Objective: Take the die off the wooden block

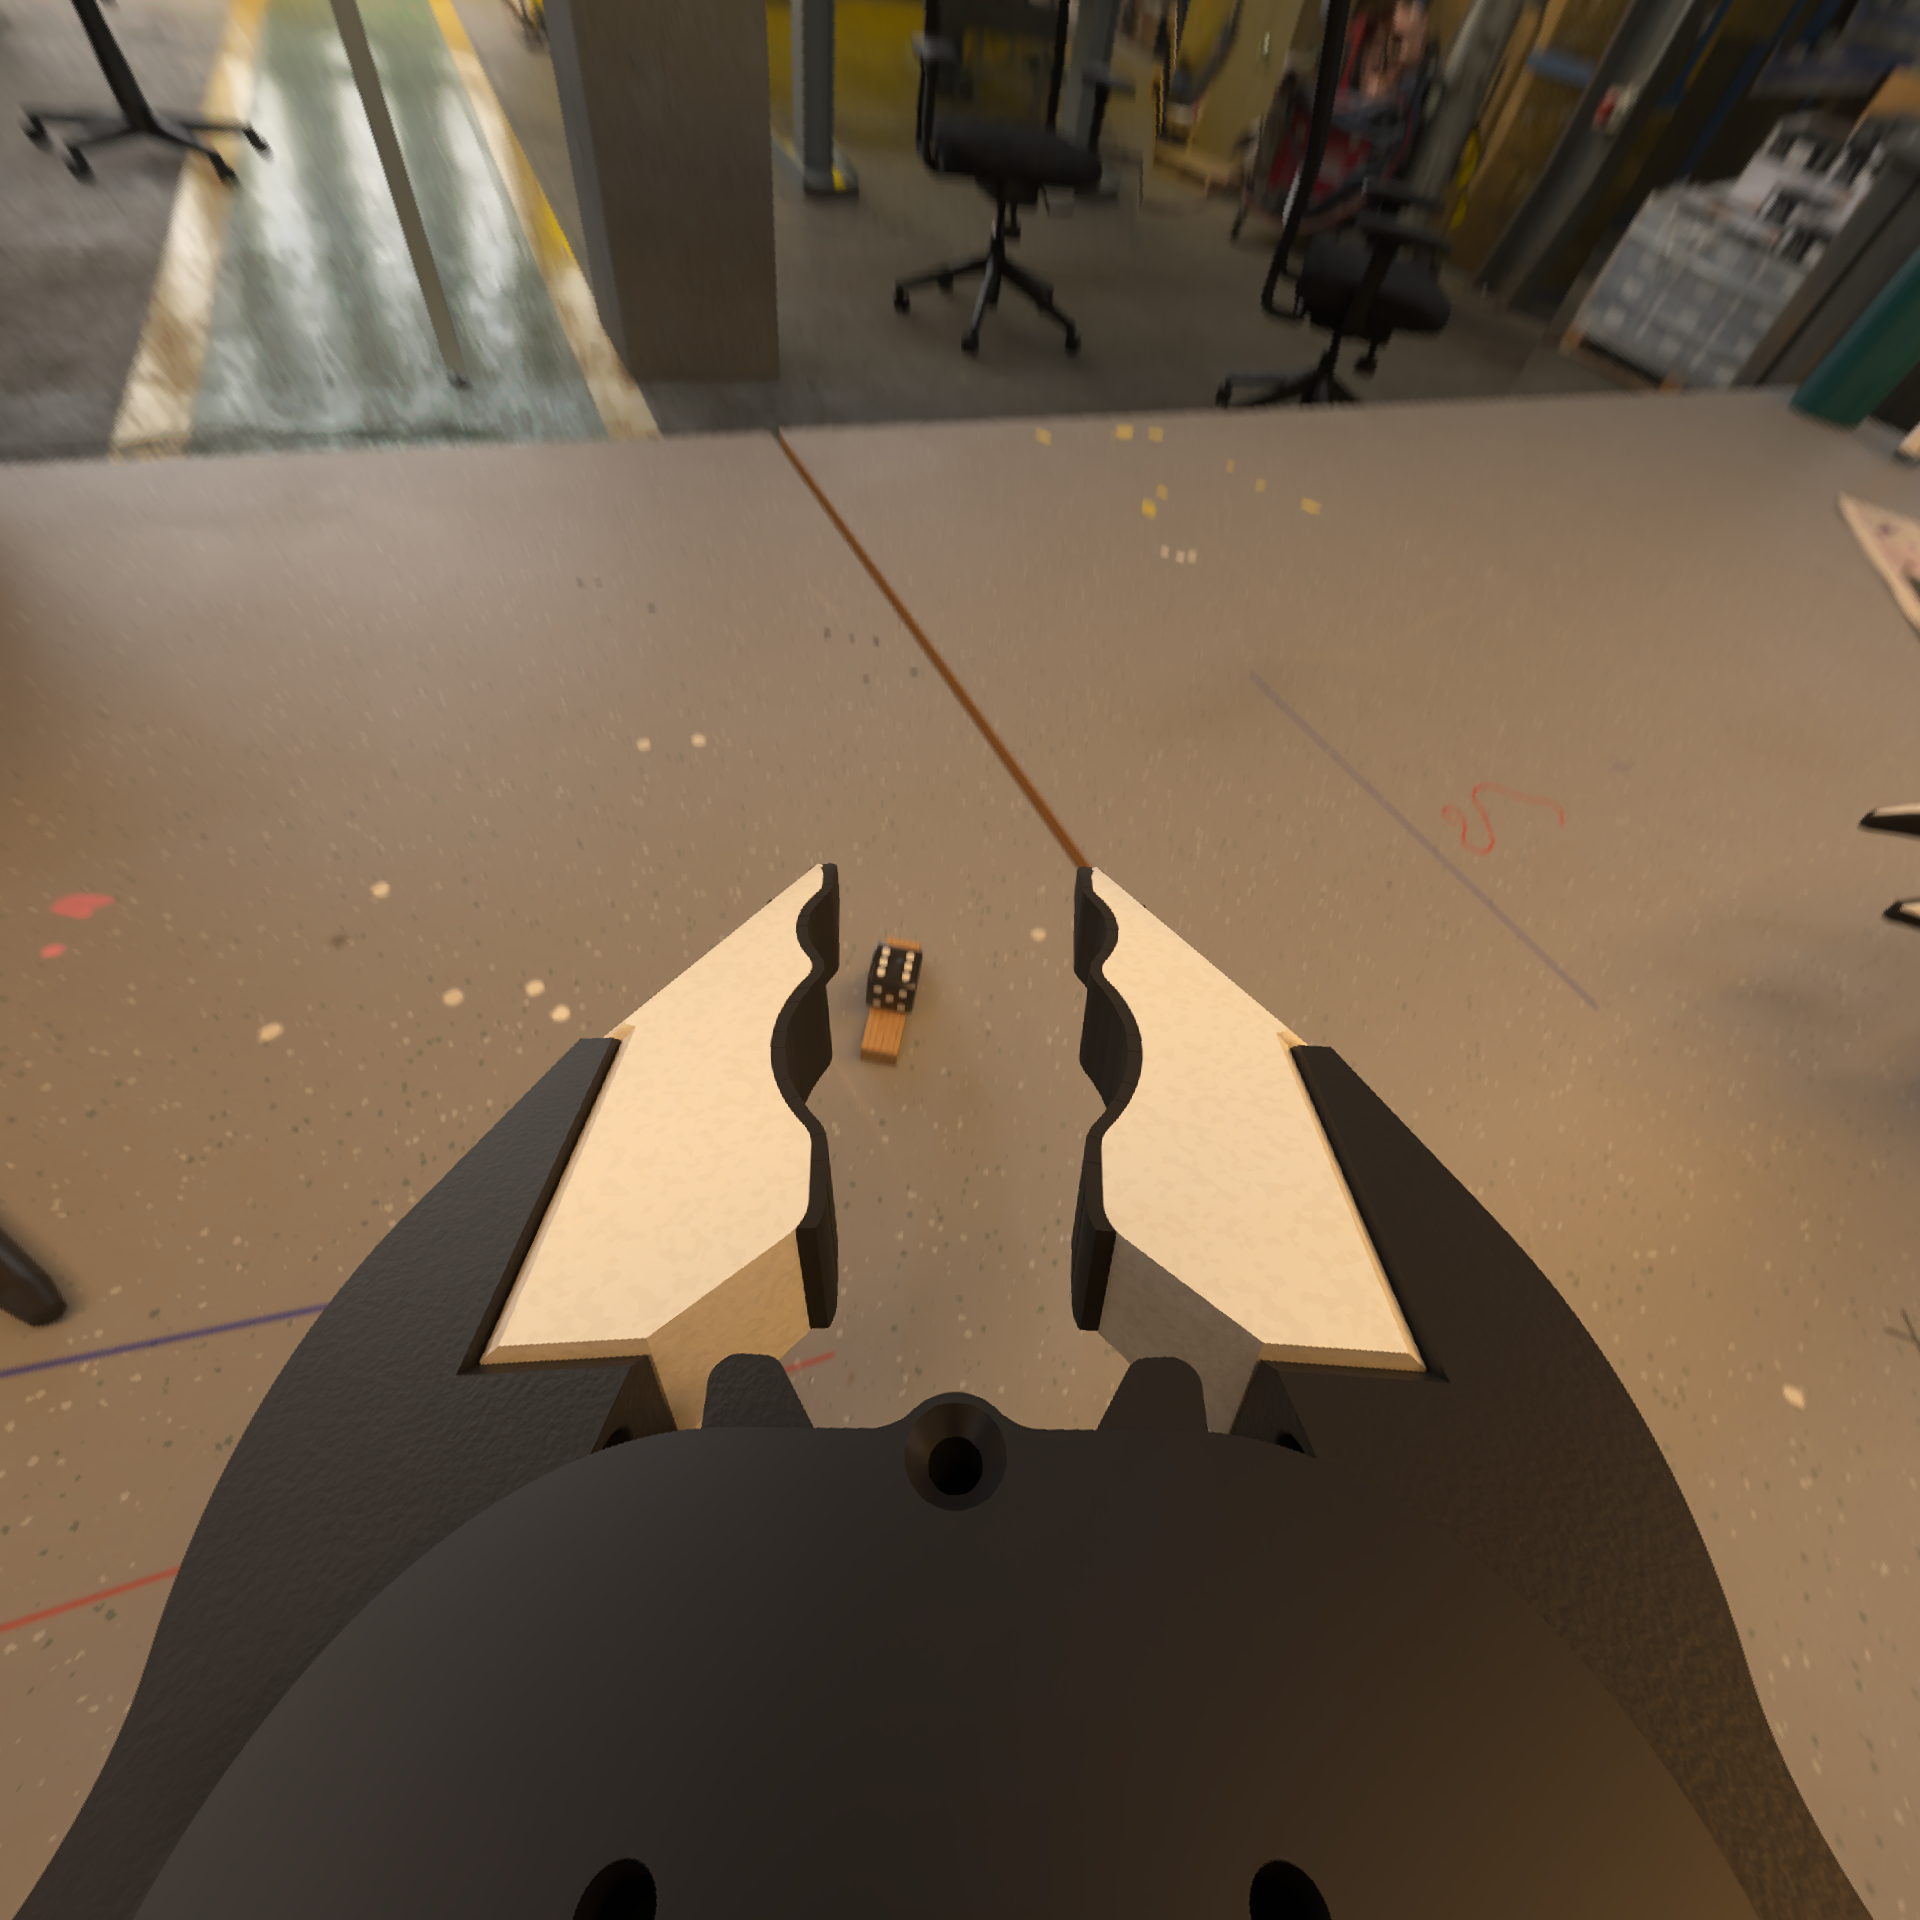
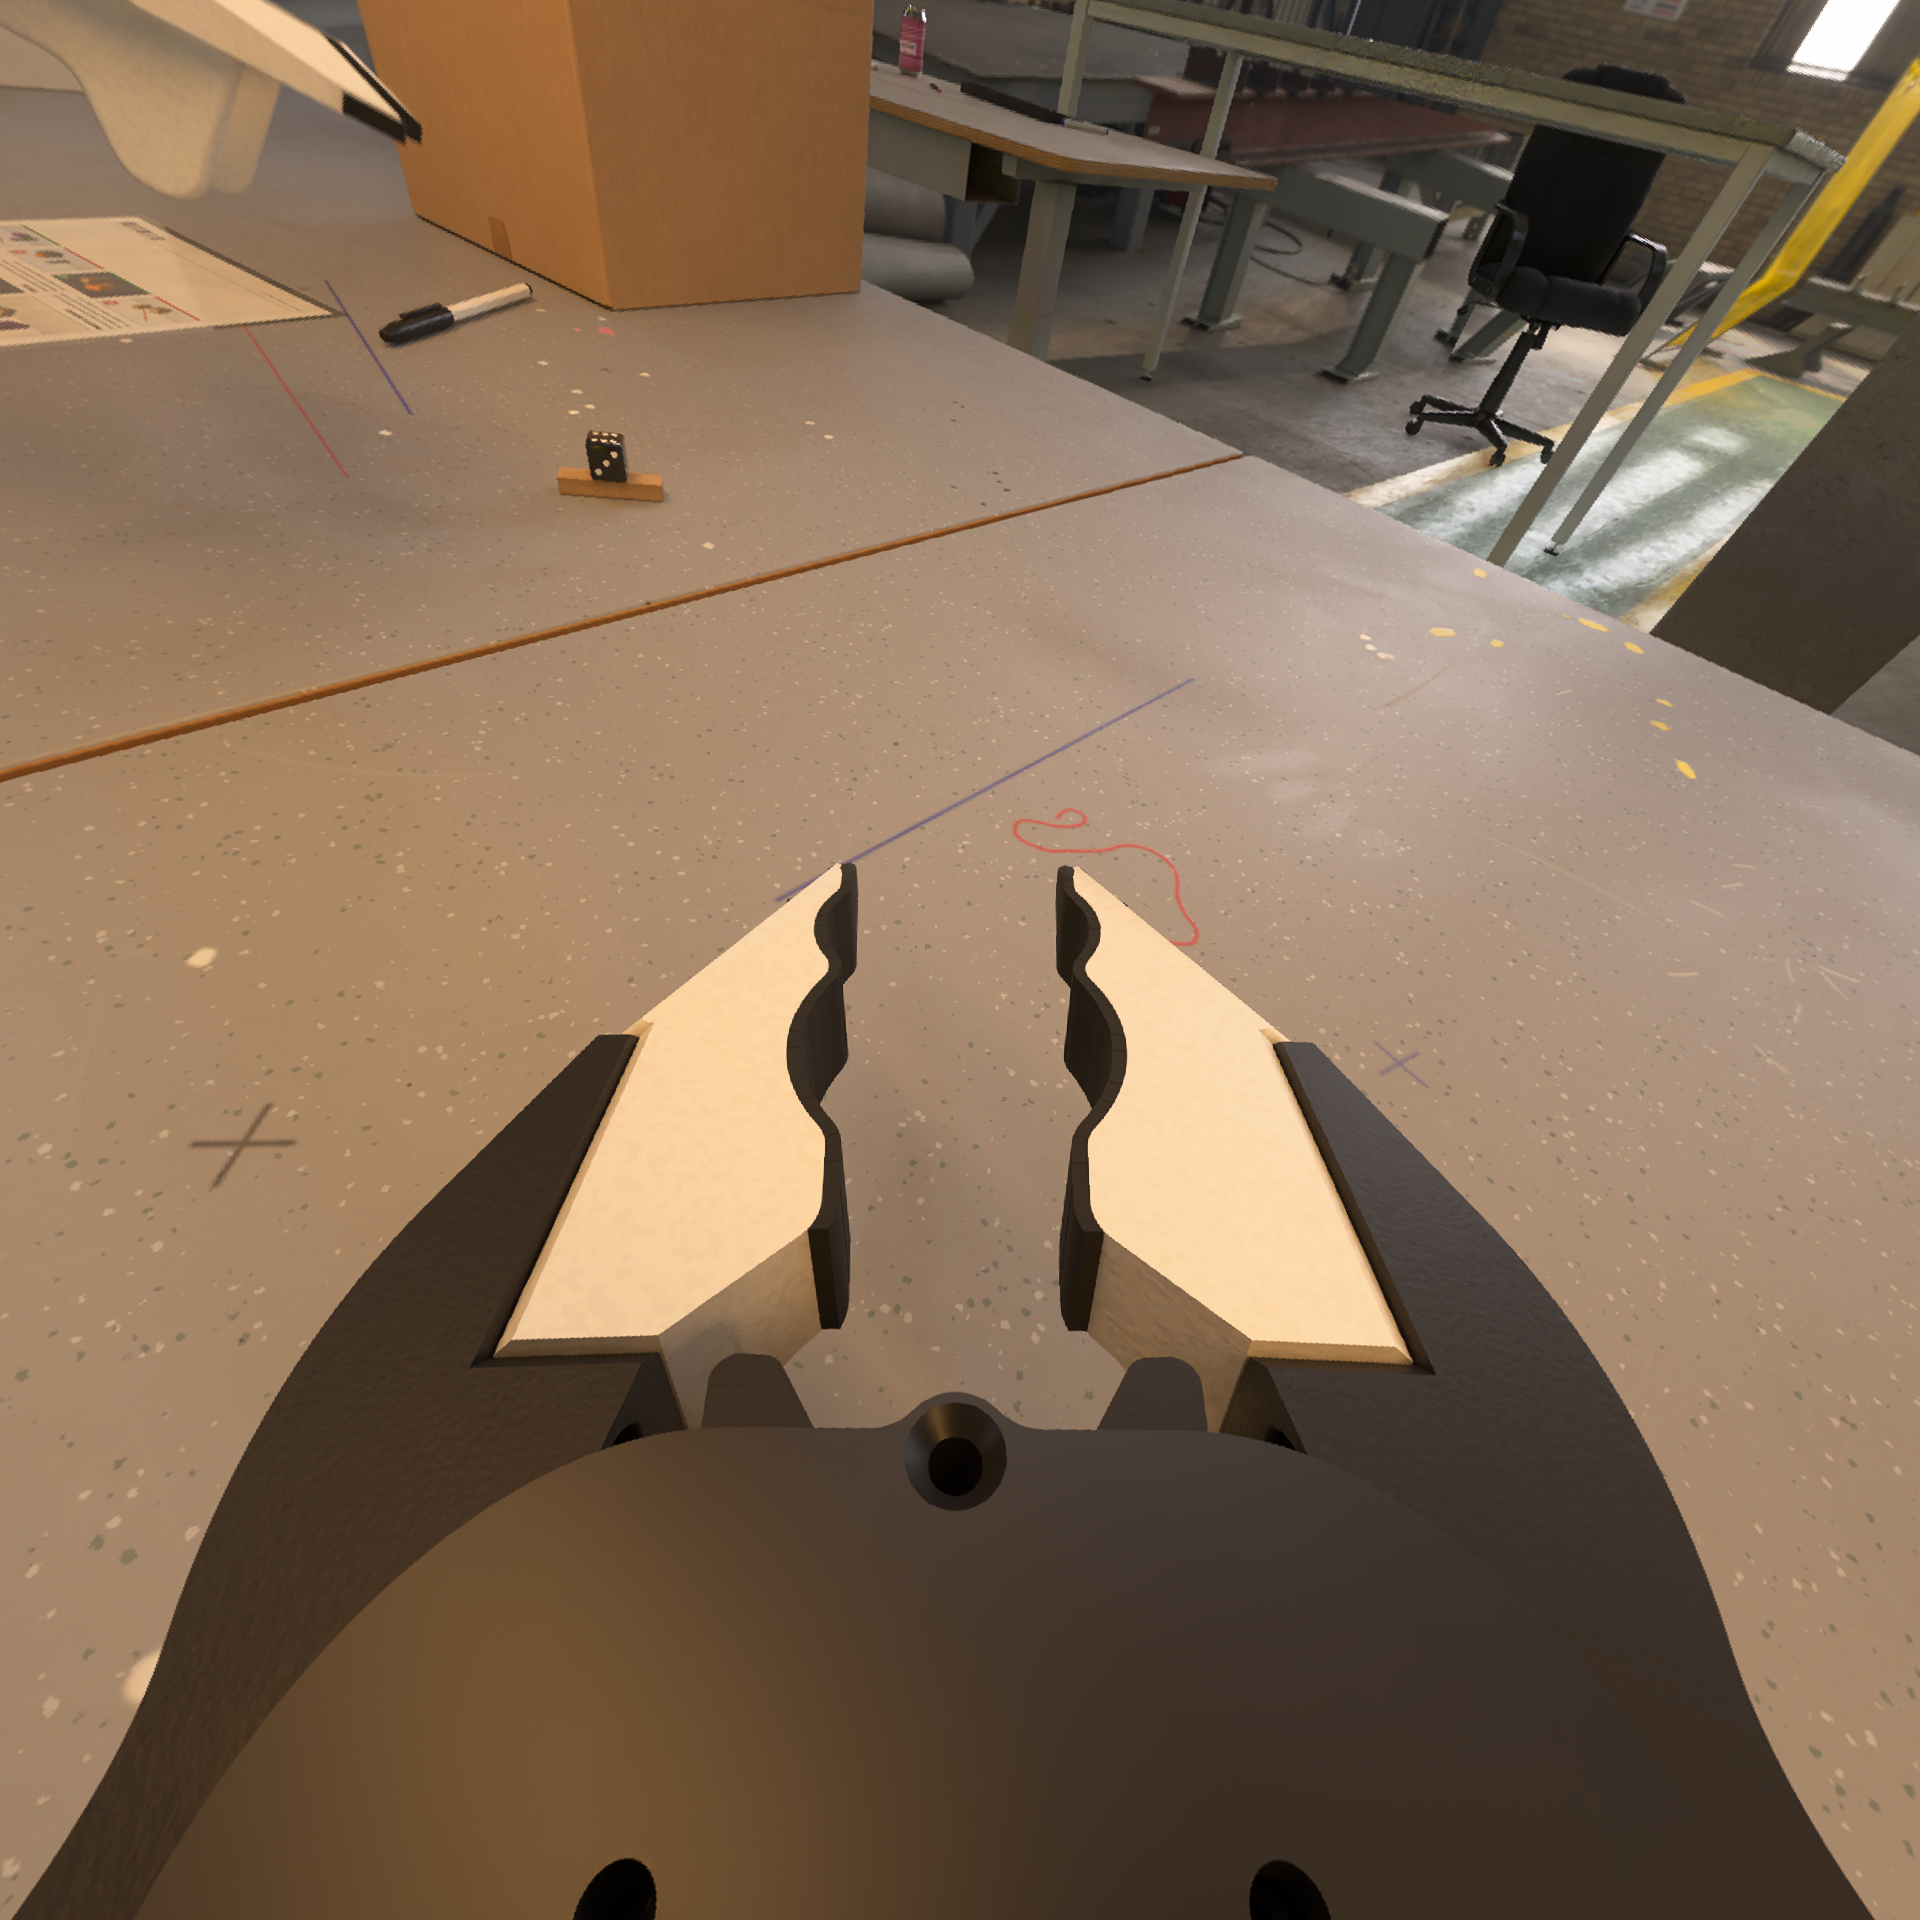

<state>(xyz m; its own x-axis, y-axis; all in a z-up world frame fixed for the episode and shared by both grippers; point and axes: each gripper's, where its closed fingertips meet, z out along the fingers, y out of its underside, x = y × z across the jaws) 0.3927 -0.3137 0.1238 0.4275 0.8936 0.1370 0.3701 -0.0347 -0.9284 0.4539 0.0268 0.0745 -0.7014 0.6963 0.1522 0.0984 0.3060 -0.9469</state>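
Grey speckled counter [image 1: 416, 675] spanning both views, orange seam running across it, pen lines and paint flecks all over. Cardboard box [image 2: 634, 135], printed sheet [image 2: 125, 275] and black marker [image 2: 452, 312] at the far side in right wrist view, none of it in the way. Left gripper [image 1: 956, 883] above the counter, fingers [image 1: 707, 1091] wide apart, holding nothing, aimed at the target; seen from the right wrist view, up in the top-left corner, well above the counter and short of the target. Right gripper [image 2: 956, 883] low over bare counter, well apart from the target, fingers [image 2: 727, 1101] parted and empty. Wooden block [image 2: 610, 484]: thin, flat, light-brown strip lying on the counter near the seam. Die [image 2: 606, 455] on top of it, near the middle of the strip, sitting flat and upright. Black cube, white pips, sharp edges, small next to the finger gap. Task progress: nothing done yet, die not yet lifted, no contact. Left to do, by judgement: descend with left gripper, straddle die, close, lift clear. Block looks light, so likely to shift if nudged.
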